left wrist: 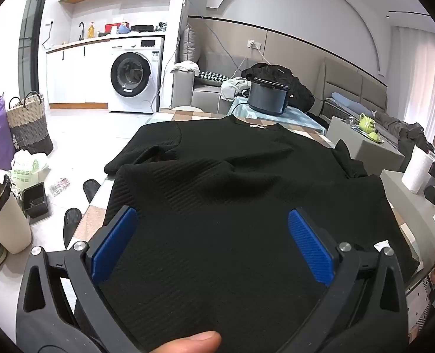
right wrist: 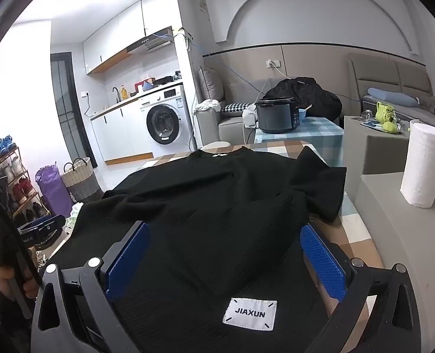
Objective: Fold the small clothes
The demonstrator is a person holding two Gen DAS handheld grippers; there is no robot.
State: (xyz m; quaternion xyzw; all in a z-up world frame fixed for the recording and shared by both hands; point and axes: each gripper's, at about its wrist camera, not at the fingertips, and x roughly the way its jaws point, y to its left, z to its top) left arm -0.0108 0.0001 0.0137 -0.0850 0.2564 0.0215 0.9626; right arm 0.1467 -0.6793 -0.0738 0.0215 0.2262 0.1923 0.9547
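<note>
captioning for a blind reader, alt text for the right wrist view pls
A black ribbed top lies spread on a checked table, its white JIAXUN label nearest the camera. The right tongs stand open above its hem, blue pads either side. A paper towel roll stands to the right.

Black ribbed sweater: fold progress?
Done: black ribbed sweater laid on the checked tablecloth, one sleeve already crossing its chest. In hand: nothing; left gripper and right gripper are open at the hem. Left: other sleeve, body folds.
</note>
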